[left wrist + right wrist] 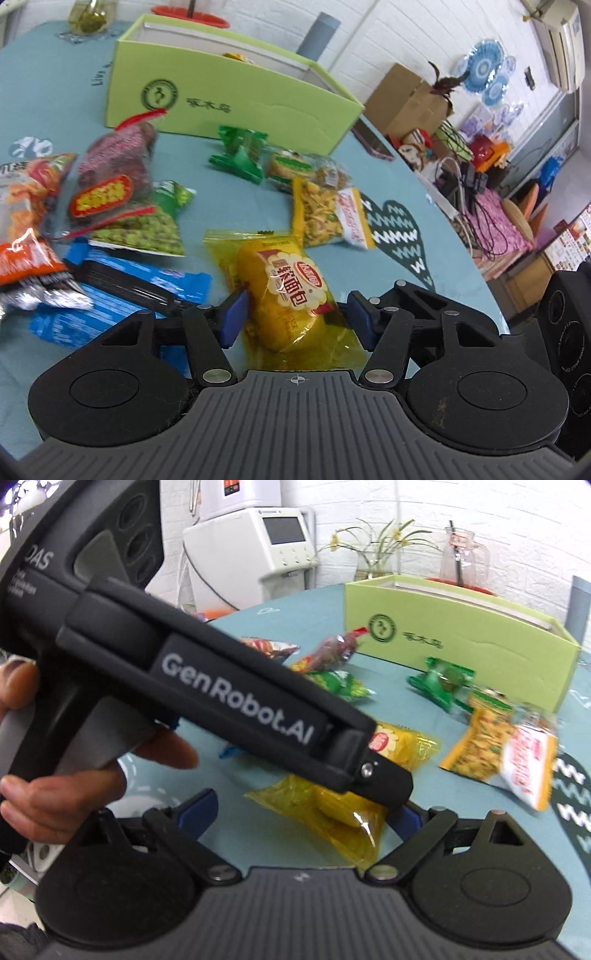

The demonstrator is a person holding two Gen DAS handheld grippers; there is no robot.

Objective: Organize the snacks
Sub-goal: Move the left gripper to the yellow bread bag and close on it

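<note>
- The left gripper (295,314) has its two blue fingers spread, one on each side of the yellow bread packet (286,291).
- The left blue finger (233,318) touches the packet's side. The right one sits just beside the packet's crinkly edge; I cannot tell if it touches.
- The packet lies flat on the blue table cloth (461,280), right between the fingers and poking out past their tips.
- Further ahead of the left gripper stands the green box (236,96), open at the top, well apart from the packet.
- Ahead and to the left of it lie a blue cookie pack (140,291), a green pea bag (147,229) and a red candy bag (110,173).
- Ahead and to the right of it lies a yellow chip bag (325,214), near the packet but not touching.
- The right gripper (306,816) is spread wide too, holding nothing.
- In the right wrist view, the same yellow packet (332,812) lies just ahead between the right gripper's fingers, with the left gripper's black body (229,701) reaching over it from the left.
- A hand (66,775) holds that black body's handle.
</note>
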